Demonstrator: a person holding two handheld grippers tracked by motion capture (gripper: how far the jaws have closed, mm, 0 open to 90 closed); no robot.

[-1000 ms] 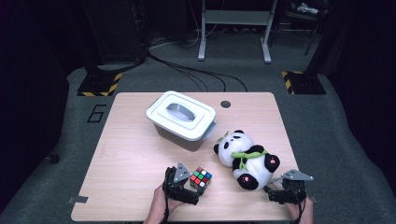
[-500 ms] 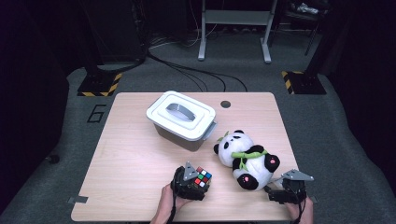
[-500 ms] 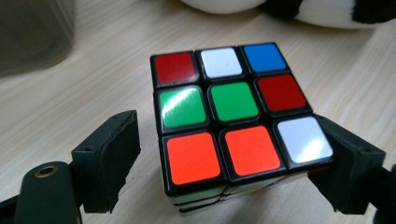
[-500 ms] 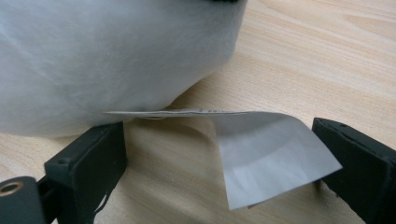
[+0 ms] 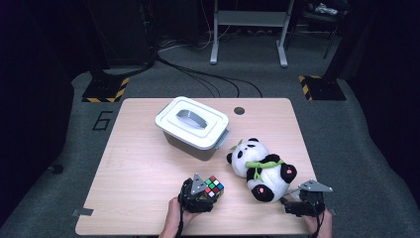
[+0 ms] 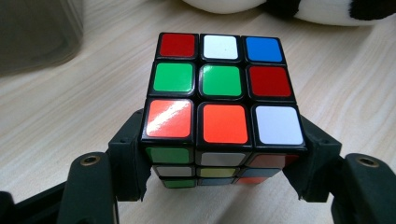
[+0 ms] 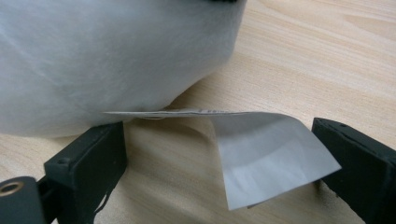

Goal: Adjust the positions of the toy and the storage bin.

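A: Where is the puzzle cube (image 6: 223, 100) right now?

B: Near the front edge of the surface (image 5: 143, 163), just left of the toy panda (image 5: 261, 167). The left gripper (image 5: 199, 194) has its jaws clamped on the cube's two opposite sides, low down on the bottom layers.

A: Is that grip good enough to lift it?

B: I'd judge it fair, but low. The top layer stands well above the jaws, so the cube could tip forward. Keep the squeeze steady, raise it straight up, and hold the wrist level.

A: And the other hand?

B: The right gripper (image 5: 303, 204) rests beside the panda's lower end, jaws apart, with the panda's paper tag (image 7: 275, 154) lying between them and nothing gripped.

A: Where should the cube go?

B: Probably the lidded box (image 5: 193, 126) behind it. The lid is on, so that has to come off first. Carry the cube clear of the panda.
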